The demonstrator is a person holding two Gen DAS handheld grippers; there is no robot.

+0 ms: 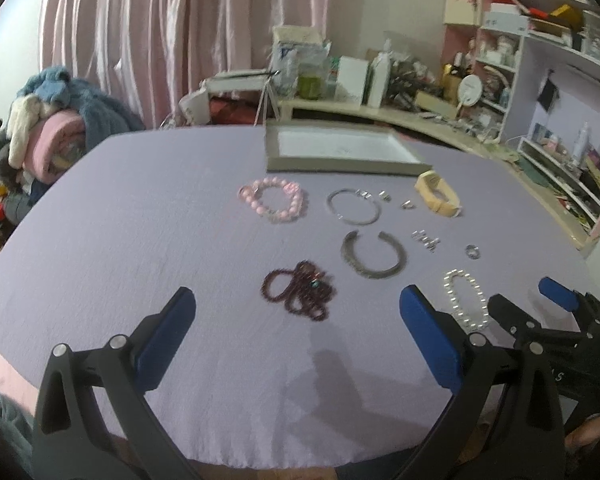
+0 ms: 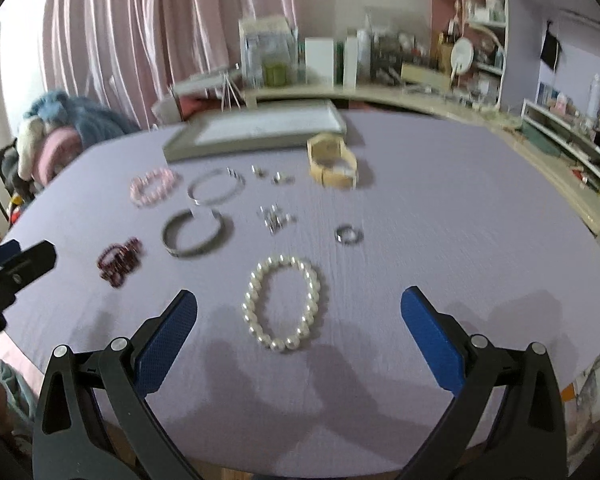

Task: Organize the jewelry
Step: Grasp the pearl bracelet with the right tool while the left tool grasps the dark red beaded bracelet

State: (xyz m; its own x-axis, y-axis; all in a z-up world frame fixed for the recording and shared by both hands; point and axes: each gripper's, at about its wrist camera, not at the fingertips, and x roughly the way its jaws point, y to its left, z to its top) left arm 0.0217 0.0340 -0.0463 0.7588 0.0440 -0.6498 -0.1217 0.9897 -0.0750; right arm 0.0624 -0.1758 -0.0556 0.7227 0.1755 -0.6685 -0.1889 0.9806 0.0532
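Observation:
Jewelry lies spread on the lilac tablecloth (image 1: 140, 220). My left gripper (image 1: 298, 300) is open just short of a dark red bead string (image 1: 300, 290). Beyond it lie a grey cuff (image 1: 374, 254), a thin silver bangle (image 1: 354, 206), a pink bead bracelet (image 1: 274, 200), a cream bangle (image 1: 438, 194), small silver pieces (image 1: 424, 238) and a ring (image 1: 473, 251). My right gripper (image 2: 298, 300) is open with the white pearl bracelet (image 2: 284, 304) on the cloth between its fingers, untouched. A flat grey tray (image 2: 256, 128) with a white lining sits at the far side.
A long low shelf (image 1: 380, 112) crowded with boxes and bottles runs behind the table. Bookshelves (image 1: 560, 80) stand at the right. A chair piled with clothes (image 1: 56, 120) sits at the left, in front of pink curtains.

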